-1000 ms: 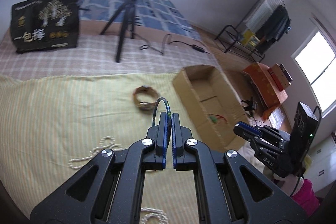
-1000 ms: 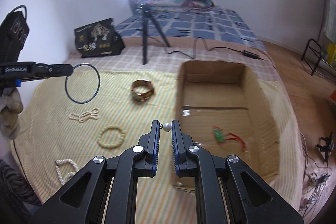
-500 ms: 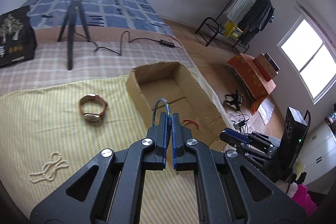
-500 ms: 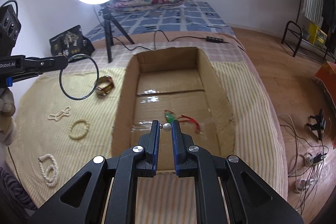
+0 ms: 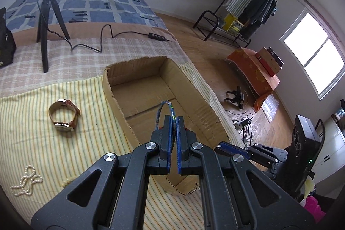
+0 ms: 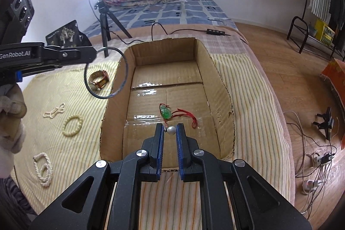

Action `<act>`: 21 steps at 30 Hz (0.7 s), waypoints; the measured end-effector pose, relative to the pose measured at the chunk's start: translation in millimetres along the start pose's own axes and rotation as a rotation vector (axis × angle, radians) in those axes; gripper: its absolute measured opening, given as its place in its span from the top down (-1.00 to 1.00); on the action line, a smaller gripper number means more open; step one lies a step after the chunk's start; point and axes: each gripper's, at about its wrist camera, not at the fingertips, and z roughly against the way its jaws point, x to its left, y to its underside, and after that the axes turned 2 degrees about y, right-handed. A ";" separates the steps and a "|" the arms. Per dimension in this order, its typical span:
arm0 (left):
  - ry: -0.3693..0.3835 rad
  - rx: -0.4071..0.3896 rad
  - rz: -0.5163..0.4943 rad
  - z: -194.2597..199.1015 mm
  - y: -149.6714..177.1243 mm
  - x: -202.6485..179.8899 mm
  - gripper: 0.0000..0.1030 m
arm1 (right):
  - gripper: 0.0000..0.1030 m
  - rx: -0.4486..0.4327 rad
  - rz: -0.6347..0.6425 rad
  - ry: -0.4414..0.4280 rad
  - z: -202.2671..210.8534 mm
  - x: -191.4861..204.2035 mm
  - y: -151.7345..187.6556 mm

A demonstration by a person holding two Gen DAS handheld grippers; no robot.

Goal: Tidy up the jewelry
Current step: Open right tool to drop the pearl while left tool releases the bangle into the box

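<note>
Bed [image 6: 248,79] with a yellow striped cover carries an open brown cardboard box [image 6: 222,87], the landmark for the rest.

Left claw [image 5: 173,120] points down at a slant over the box's near-left part, clenched on a thin dark blue bangle ring [image 5: 160,109] that stands up from its tips. In the right wrist view the same left claw [image 6: 93,53] reaches in level from the left edge, the ring [image 6: 124,70] hanging across the box's left wall, and a gloved hand [image 6: 10,109] shows below it.

Right claw [image 6: 170,129] tilts down over the box's near end, pinching a small white pearl pendant [image 6: 171,129] between its tips. From the left wrist view only its side is seen, low at the box's right corner.

Inside the box lies a green pendant on a red cord [image 6: 166,112], seen only by the right wrist camera. Left of the box on the cover lie a brown-strapped gold watch [image 5: 63,115], a cream bead bracelet [image 6: 72,122] and a white pearl strand [image 5: 25,180]. Only the left wrist view shows a window.
</note>
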 end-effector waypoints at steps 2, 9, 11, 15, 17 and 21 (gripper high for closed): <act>0.002 0.008 -0.005 -3.8 0.5 -2.0 0.98 | 0.81 0.003 0.002 0.002 -0.5 1.0 -0.1; -0.015 0.003 -0.012 -3.1 0.4 -2.3 0.97 | 0.05 0.001 0.006 0.011 -1.5 5.0 -1.2; -0.024 0.002 -0.013 -1.8 0.6 -0.6 0.97 | 0.02 -0.009 0.006 0.014 0.0 5.5 -1.0; -0.039 -0.001 -0.014 2.9 1.1 3.2 0.94 | -0.04 -0.015 0.008 0.027 1.3 6.9 -2.3; -0.047 -0.005 -0.016 6.5 1.0 4.3 0.86 | -0.05 -0.020 0.005 0.029 2.1 6.1 -2.5; -0.057 -0.020 -0.016 14.7 1.7 6.5 0.47 | -0.05 -0.025 -0.001 0.027 3.7 6.7 -4.1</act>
